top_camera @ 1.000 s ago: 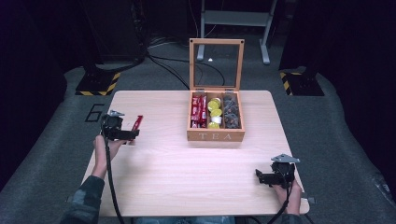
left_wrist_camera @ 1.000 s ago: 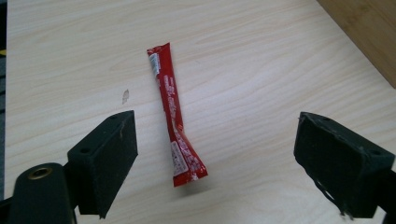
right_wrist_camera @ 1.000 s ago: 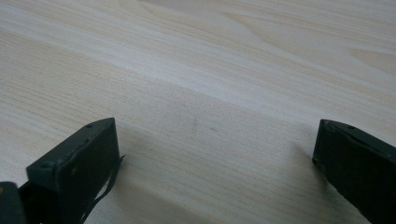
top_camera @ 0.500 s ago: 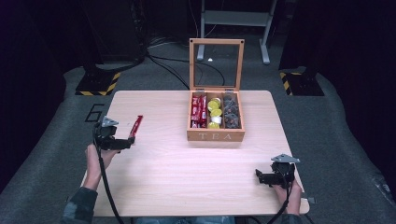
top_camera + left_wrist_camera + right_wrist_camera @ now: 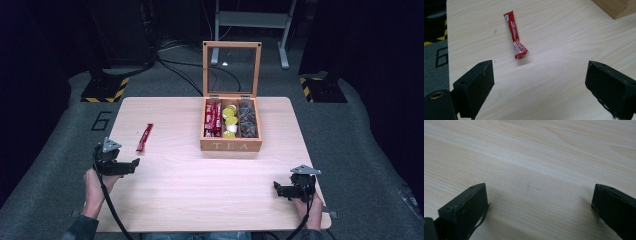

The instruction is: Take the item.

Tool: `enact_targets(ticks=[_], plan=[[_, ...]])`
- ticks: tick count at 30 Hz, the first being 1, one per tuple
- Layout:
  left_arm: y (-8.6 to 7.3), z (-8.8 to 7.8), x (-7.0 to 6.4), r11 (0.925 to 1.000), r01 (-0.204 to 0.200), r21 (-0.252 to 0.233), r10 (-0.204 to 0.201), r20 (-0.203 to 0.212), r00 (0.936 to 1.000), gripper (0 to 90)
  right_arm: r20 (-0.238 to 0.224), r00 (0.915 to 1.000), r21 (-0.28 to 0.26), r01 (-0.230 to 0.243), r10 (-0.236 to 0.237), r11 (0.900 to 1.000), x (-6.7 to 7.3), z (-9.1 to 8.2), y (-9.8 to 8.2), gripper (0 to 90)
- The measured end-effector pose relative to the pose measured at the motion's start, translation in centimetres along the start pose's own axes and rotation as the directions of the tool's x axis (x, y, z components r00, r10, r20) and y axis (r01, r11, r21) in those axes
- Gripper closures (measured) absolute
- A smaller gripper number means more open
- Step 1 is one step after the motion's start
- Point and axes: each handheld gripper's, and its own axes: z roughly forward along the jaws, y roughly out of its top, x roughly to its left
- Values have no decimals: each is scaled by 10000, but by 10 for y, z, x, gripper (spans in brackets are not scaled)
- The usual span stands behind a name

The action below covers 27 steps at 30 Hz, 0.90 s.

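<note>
Over at the left edge of the table I've got my left gripper low above the wood, jaws spread wide and holding nothing. Just ahead of it, in the left gripper view, the red sachet lies flat on the bare tabletop, apart from both jaws, its near end flared and slightly lifted. From the high view that sachet sits near the left edge, angled toward the far side. Moving across, the wooden tea box stands at the middle of the far edge, lid upright, with red sachets in its left compartment, yellow pieces in the middle, dark ones on the right. Down by the near right corner, my right gripper rests close to the surface, jaws also wide apart, bare wood between them.
</note>
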Motion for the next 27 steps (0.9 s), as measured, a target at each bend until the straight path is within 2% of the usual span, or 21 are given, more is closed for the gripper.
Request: enact_targets(ticks=[5,8,14,20,24,27], plan=[[-17,-1,0,9998,69,161,-67,-103,9999,79,1,10000,-1,-3,3,10000,0,0,0,0],[-29,2,0,9995,207,223,-203,-175,9996,76,1,10000,-2,-3,3,10000,0,0,0,0],[-53,11,-1,9971,392,647,-388,-80,9992,73,6,10000,0,-9,9,10000,0,0,0,0],[-76,19,-2,9953,483,845,-461,-284,9985,53,7,10000,1,-12,12,10000,0,0,0,0],[-84,22,-2,9925,644,1035,-608,-376,9974,41,8,10000,-1,-12,12,10000,0,0,0,0],[-89,22,0,9926,946,755,-925,-316,9952,35,8,10000,5,-18,18,10000,0,0,0,0]])
